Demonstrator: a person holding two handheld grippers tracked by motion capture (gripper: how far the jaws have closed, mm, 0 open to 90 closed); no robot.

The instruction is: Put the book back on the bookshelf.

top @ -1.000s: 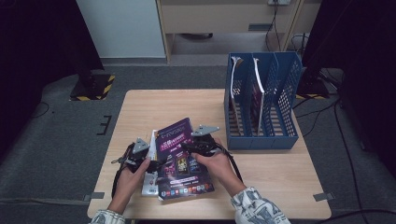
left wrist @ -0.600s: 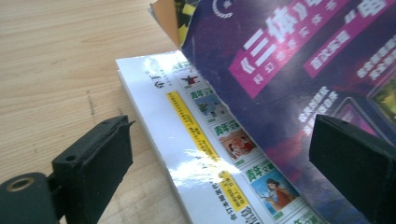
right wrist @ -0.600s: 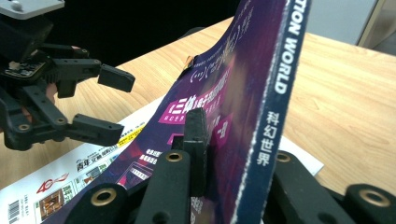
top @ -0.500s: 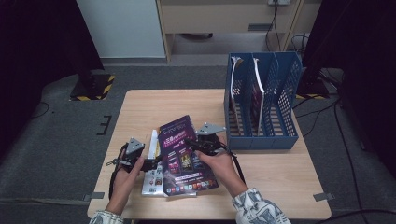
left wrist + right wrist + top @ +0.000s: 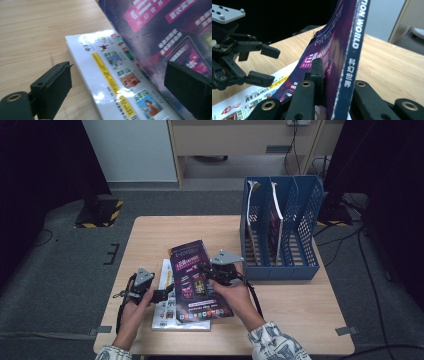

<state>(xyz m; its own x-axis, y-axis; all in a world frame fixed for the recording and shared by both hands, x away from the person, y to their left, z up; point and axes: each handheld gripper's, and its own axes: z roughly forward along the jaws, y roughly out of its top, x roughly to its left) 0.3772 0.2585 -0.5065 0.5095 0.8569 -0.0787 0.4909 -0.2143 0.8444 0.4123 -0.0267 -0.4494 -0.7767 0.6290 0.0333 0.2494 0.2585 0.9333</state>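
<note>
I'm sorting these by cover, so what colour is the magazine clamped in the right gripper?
Dark purple with pink panels, clearest in the high view: magazine, right gripper.

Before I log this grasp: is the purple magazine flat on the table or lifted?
Lifted on one side. The right gripper clamps the purple magazine by its spine edge, tilting it above the white magazine.

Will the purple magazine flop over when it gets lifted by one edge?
Probably a bit. The purple magazine is thin and already curves where the right tool pinches its spine, so the far side may sag. Its glossy cover could slip. It looks light, and the white magazine under it should stay put.
</note>
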